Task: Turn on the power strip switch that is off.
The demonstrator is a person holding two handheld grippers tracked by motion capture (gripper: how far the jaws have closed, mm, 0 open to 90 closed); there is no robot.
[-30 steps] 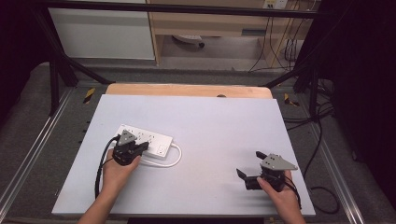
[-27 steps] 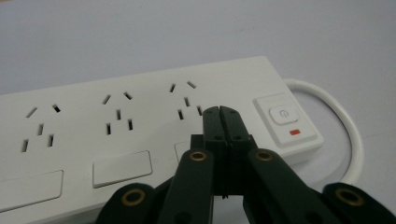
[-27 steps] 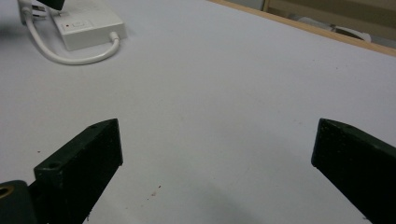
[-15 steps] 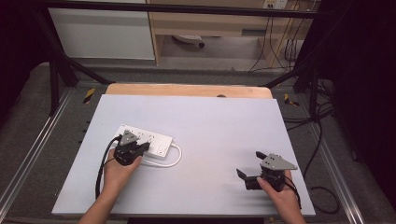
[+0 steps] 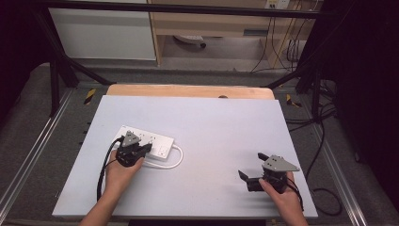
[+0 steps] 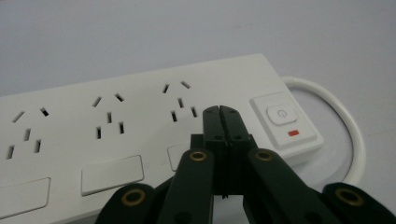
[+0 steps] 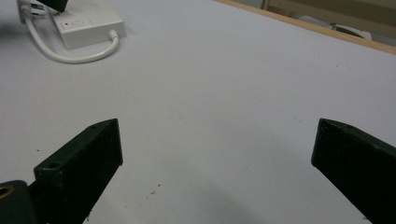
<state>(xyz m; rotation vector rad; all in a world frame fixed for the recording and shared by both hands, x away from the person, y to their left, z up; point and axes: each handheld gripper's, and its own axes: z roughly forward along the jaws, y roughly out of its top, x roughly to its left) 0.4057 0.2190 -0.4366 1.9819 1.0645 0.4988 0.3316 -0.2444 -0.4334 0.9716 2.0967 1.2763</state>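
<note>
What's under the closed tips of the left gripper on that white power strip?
The left gripper, jaws pressed together, sits over the white power strip, beside its power button with the red light. A blank panel is partly covered; contact cannot be told.

No words, brand names or numbers can be read anywhere. The one sign is a power symbol, a broken circle with a short stroke, on the rocker switch [image 6: 280, 115] at the end of the white power strip [image 6: 140, 135]; it is clear in the left gripper view. Just below the symbol on the same switch plate sits a small red bar-shaped mark [image 6: 293, 133]. The blank rectangular covers [image 6: 112, 174] along the strip's near edge carry no lettering
</note>
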